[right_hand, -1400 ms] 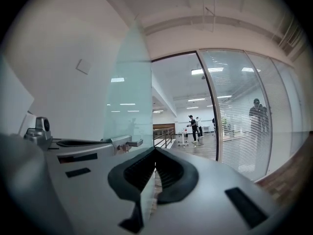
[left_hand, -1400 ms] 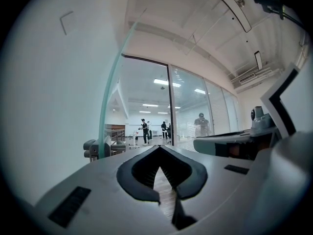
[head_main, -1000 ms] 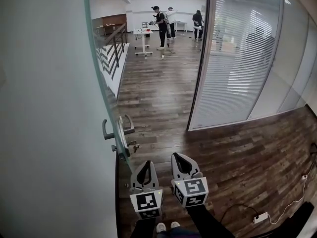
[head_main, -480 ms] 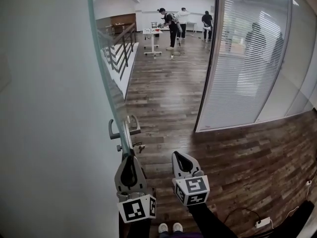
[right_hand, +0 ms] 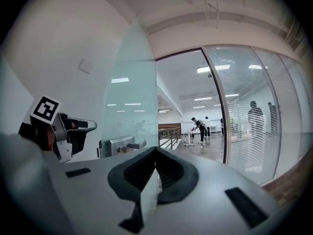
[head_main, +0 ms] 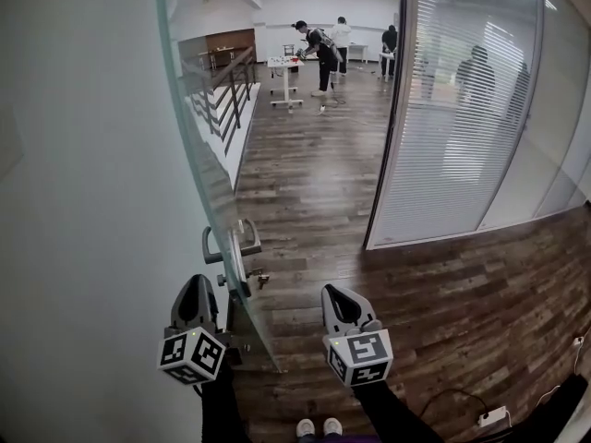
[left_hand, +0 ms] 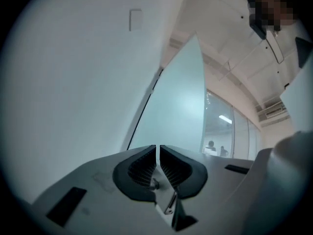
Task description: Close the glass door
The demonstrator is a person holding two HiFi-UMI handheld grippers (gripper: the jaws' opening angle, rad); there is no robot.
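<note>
The frosted glass door [head_main: 199, 169] stands open, its edge running from the top down to the floor in front of me. Its metal lever handle [head_main: 231, 243] sits at mid-height. My left gripper [head_main: 197, 286] is shut and holds nothing, on the wall side of the door just below the handle. In the left gripper view it [left_hand: 157, 149] points at the glass panel [left_hand: 181, 102]. My right gripper [head_main: 334, 295] is shut and empty on the room side of the door. Its own view shows the gripper [right_hand: 156, 151], the door [right_hand: 129, 97], the handle [right_hand: 122, 145] and the left gripper [right_hand: 66, 131].
A white wall [head_main: 83, 201] lies close behind the door. A glass partition with blinds [head_main: 452, 109] frames the doorway's right side. Beyond are a railing [head_main: 226, 95], a white table [head_main: 286, 72] and several people [head_main: 323, 49]. A power strip [head_main: 489, 418] lies on the wood floor.
My left gripper has swung left, from beside the right gripper round the door's edge to the wall side of the glass. The right gripper has stayed put.
</note>
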